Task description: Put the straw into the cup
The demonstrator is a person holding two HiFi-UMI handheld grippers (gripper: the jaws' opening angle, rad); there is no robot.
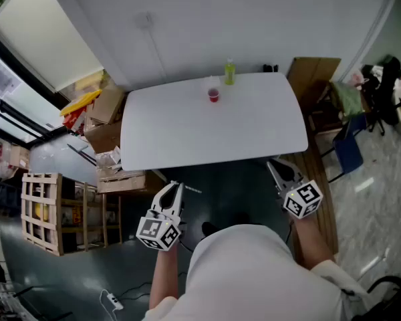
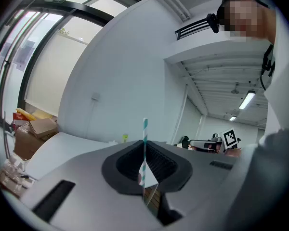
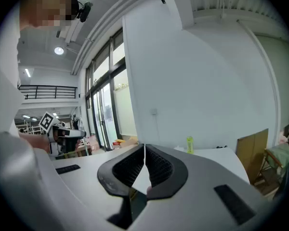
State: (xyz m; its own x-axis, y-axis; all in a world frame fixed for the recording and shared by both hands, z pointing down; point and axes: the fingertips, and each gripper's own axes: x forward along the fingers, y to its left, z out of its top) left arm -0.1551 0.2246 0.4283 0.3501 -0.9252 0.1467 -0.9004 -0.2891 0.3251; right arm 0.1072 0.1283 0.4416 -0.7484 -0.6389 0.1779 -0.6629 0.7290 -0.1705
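The straw (image 2: 145, 137) is a thin tube striped teal and white, and it looks like paper. I judge it very light, stiff enough along its length but easy to crush or kink, and smooth enough to slip round in a loose hold. The left gripper (image 2: 145, 170) has it pinched between closed jaws near its lower end, so most of its length stands free toward 12 o'clock in the left gripper view. A gentle squeeze low on the tube suits it. The long free end is likely to waver, so it should be steered slowly.

In the head view this gripper hangs off the near edge of the table (image 1: 180, 139), at about 7 o'clock from its middle. The right gripper (image 1: 275, 166) is at about 5 o'clock, with its jaws brought together to a hairline slit and nothing between them.

The cup (image 1: 214, 95) is small and red and stands upright toward the table's far edge, at 12 o'clock from the middle, well apart from both grippers. I judge it light enough to tip if the straw nudges its rim. A green bottle (image 1: 229, 72) stands just beside it at 1 o'clock
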